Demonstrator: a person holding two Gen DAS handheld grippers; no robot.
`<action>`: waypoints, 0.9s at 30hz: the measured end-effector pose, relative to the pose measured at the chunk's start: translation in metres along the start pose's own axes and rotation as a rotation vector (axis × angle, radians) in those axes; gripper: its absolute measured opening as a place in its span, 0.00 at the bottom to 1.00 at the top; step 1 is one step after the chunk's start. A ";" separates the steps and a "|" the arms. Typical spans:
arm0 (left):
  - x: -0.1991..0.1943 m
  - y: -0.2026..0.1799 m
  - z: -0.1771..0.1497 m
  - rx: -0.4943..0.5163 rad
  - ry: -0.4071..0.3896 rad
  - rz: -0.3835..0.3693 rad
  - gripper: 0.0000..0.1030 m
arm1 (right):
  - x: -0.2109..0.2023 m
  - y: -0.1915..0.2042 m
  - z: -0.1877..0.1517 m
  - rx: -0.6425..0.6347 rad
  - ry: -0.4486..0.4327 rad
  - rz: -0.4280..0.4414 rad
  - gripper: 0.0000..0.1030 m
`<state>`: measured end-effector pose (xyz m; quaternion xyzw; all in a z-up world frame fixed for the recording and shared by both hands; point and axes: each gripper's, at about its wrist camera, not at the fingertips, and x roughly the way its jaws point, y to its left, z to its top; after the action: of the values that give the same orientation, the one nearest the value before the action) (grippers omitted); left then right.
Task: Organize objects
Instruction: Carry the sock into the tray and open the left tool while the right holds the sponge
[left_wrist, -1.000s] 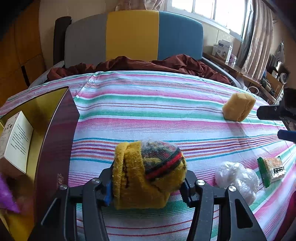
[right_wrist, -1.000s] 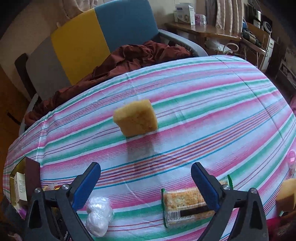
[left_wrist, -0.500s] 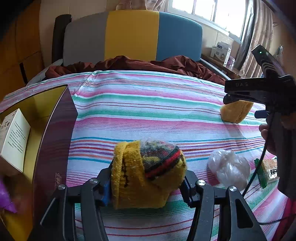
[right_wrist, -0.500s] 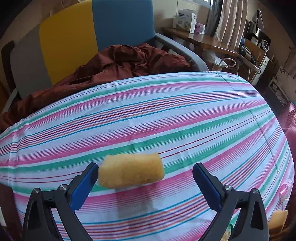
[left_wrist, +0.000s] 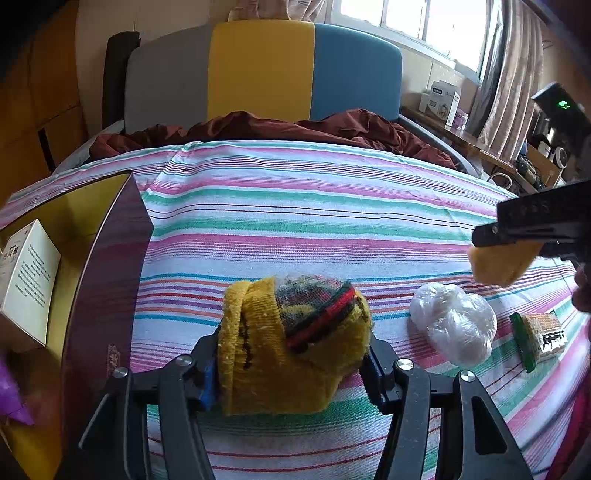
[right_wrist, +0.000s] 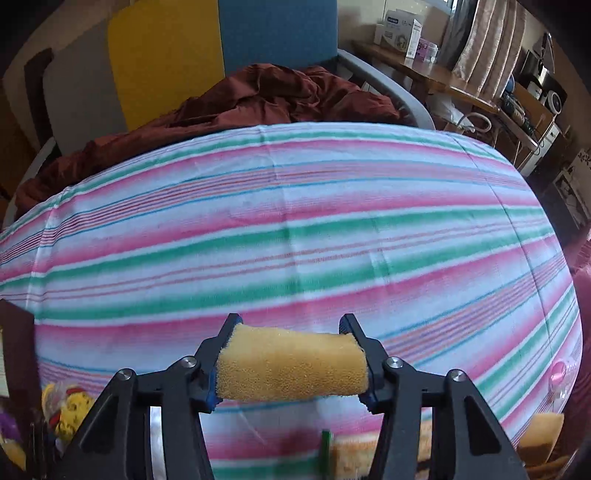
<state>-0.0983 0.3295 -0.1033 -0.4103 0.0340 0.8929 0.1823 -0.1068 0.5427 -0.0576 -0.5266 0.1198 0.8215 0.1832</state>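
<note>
A yellow knitted sock bundle (left_wrist: 288, 332) with a red, green and black striped core rests on the striped bed cover (left_wrist: 295, 221). My left gripper (left_wrist: 291, 354) is shut on it; its jaws are opening slightly, but both pads still touch its sides. At the right a yellow sponge (left_wrist: 495, 264) sits under a black finger of my right gripper. In the right wrist view my right gripper (right_wrist: 291, 354) is closing on that sponge (right_wrist: 291, 369), and the pads squeeze its two ends.
An open maroon box (left_wrist: 107, 258) with a gold lining stands at the left, with a white carton (left_wrist: 27, 288) inside. A white plastic-wrapped lump (left_wrist: 454, 328) and a cracker pack (left_wrist: 539, 339) lie to the right. A maroon blanket (left_wrist: 277, 129) is bunched at the headboard.
My right gripper moved over the sponge from wide open and closed its jaws onto the sponge's ends. My left gripper stayed in place on the sock bundle.
</note>
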 end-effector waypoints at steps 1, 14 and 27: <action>0.000 0.000 0.000 0.000 0.000 -0.001 0.59 | -0.004 -0.001 -0.009 0.006 0.009 0.024 0.53; -0.002 0.002 0.000 -0.004 -0.002 0.008 0.53 | 0.001 -0.008 -0.043 0.026 0.084 0.074 0.53; -0.009 0.001 0.000 0.014 0.009 0.016 0.49 | 0.013 -0.015 -0.040 0.056 0.134 0.115 0.53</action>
<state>-0.0934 0.3256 -0.0970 -0.4126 0.0444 0.8923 0.1781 -0.0725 0.5429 -0.0863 -0.5673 0.1848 0.7898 0.1422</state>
